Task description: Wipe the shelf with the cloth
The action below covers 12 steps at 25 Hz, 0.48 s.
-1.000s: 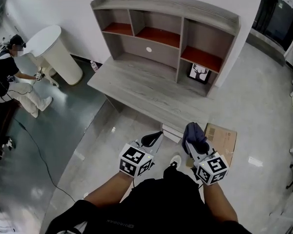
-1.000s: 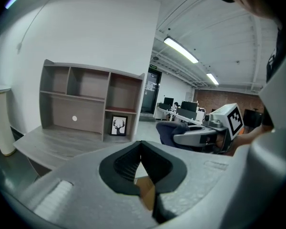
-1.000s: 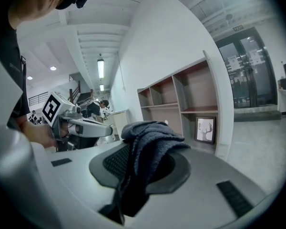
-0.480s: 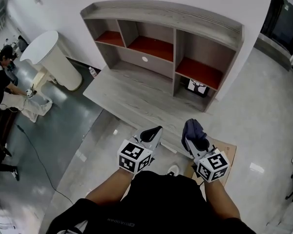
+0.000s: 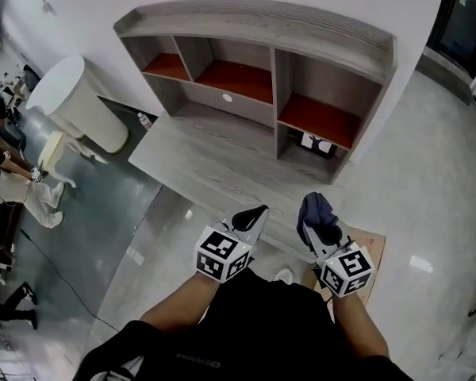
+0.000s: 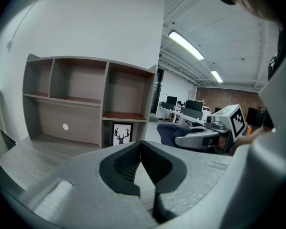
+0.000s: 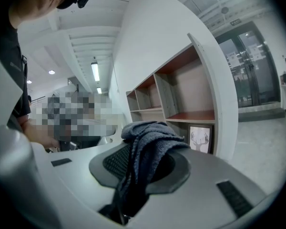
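In front of the shelf (image 5: 301, 26), a little back from the front edge of the desk (image 5: 214, 161) it stands on, the person holds both grippers low and close to the body, neither one touching wood. As far as I can judge, the wiping has not begun: the cloth (image 5: 314, 209) is in hand but well short of the shelf, and no compartment or board has it against it. Everything is left to do, from bringing the cloth forward to the shelf to passing it over the boards and the red-floored compartments.

The right gripper (image 5: 321, 230), nearer the shelf's right end, has its jaws clamped on the dark blue cloth. The fabric is bunched between the pads, rises in a soft heap above the tips and hangs down behind them. The left gripper (image 5: 254, 213), just beside it and facing the middle of the shelf, has its jaws pressed together at the tips with nothing between them.

In the shelf's lower right opening a small framed deer picture (image 5: 315, 142) stands, and it may get in the way of a wipe there.
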Each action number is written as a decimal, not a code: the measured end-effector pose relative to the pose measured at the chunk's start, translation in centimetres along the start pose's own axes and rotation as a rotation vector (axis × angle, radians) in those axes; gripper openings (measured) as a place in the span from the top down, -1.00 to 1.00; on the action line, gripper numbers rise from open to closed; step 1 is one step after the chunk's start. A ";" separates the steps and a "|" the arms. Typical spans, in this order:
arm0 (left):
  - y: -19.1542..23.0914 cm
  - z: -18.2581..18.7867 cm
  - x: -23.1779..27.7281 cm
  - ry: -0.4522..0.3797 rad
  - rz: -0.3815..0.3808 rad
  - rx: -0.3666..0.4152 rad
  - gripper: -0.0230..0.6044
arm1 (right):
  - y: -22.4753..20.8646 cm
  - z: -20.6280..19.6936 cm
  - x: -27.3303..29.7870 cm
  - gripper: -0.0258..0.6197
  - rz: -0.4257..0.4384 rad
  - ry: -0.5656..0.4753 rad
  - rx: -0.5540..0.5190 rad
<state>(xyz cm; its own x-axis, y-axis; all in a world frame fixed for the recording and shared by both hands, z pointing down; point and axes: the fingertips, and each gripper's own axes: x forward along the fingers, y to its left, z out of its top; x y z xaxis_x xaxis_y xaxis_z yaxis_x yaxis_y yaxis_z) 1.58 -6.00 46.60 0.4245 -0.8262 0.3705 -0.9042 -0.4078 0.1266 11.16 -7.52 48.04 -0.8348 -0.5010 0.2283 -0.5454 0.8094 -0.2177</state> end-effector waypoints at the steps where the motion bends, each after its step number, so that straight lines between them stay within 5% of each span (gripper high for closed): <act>1: 0.2 0.1 0.4 0.003 -0.011 0.003 0.90 | -0.2 0.1 0.1 0.62 -0.010 -0.003 0.002; 12: 5.7 3.1 2.9 0.014 -0.128 0.075 0.90 | -1.8 2.9 4.3 0.62 -0.171 -0.065 0.017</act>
<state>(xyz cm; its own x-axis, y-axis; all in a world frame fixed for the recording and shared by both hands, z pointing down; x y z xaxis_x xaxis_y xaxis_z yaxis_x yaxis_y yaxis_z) -2.19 -11.89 45.50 0.5353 -0.7602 0.3682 -0.8364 -0.5380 0.1051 8.28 -12.01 46.66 -0.7327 -0.6500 0.2016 -0.6804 0.7058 -0.1971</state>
